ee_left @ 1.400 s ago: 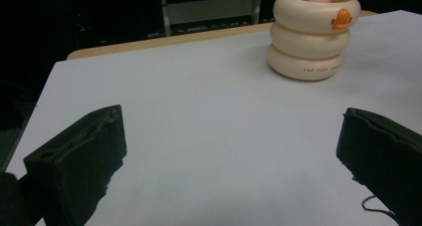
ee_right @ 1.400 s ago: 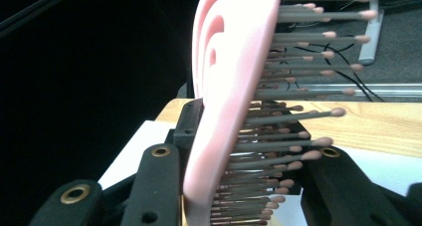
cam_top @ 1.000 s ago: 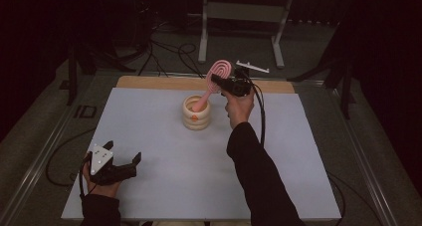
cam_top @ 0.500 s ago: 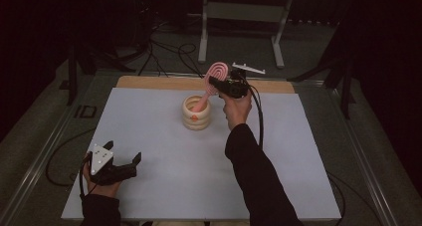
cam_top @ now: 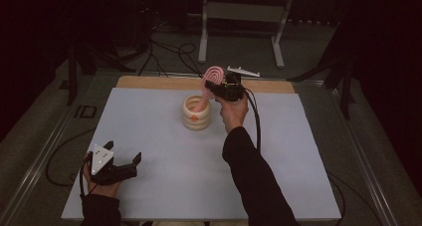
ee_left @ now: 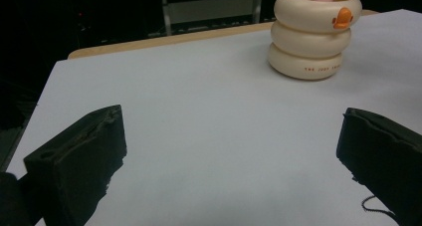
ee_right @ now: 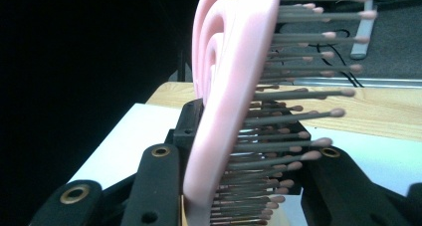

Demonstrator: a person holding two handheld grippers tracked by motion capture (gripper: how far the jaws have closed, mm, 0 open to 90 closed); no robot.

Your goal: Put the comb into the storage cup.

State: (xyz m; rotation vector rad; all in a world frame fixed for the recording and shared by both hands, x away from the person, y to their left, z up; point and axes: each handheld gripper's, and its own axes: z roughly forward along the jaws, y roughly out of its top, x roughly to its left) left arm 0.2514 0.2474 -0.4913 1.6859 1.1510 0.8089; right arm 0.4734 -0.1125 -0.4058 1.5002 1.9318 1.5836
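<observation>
**Here, a pink hairbrush stands in a cream holder**

Here we hold a claw in each hand over a pale worktop. Our right claw, reaching toward twelve o'clock, is pinching a pink hairbrush by its head. The brush leans, handle down, into a cream holder shaped like three stacked rings, which stands on the worktop toward twelve o'clock. In the right gripper view the brush head sits edge-on between the two black jaws, with its rows of tipped bristles pointing to three o'clock. We judge the grip is on the head because the handle is inside the holder.

Our left claw rests low near seven o'clock, well apart from the holder, with its jaws spread wide and nothing between them. From the left gripper view the holder stands at one o'clock, a small orange duck mark on its top ring. This hand looks parked out of the way.
</observation>
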